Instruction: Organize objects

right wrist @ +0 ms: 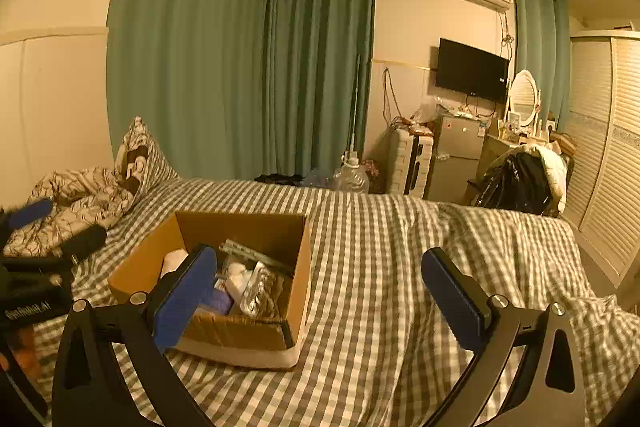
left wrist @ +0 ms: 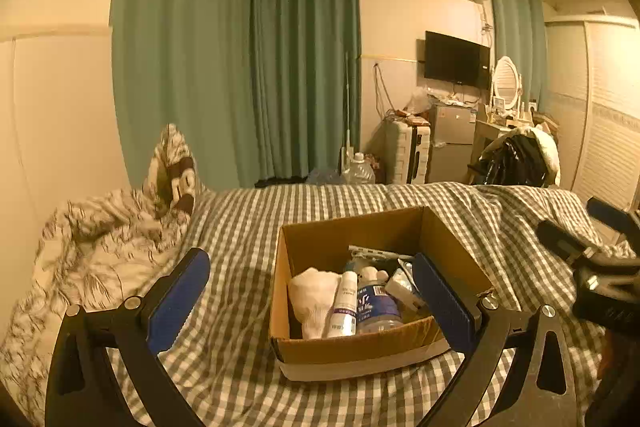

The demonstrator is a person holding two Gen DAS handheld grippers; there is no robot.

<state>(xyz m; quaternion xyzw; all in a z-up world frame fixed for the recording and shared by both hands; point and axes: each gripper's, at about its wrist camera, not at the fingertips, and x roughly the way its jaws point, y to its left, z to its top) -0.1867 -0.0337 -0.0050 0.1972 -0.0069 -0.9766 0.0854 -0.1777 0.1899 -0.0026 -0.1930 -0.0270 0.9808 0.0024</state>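
Several items already lie in the open brown cardboard box (left wrist: 352,343) on the grey-checked bed (left wrist: 240,227): a white rolled sock (left wrist: 314,297), a white tube (left wrist: 346,303), a clear water bottle (left wrist: 374,307). Left tongs (left wrist: 312,301) and right tongs (right wrist: 320,301) gape wide, empty. Nothing loose shows nearby, so the packing looks largely done.

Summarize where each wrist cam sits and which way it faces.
Left wrist: on the left gripper, facing across the bed at the cardboard box; own open fingers show, right gripper at right edge.
Right wrist: on the right gripper, box lower left; open fingers show, left gripper at left edge.
Shared: box, bed, curtains, TV.
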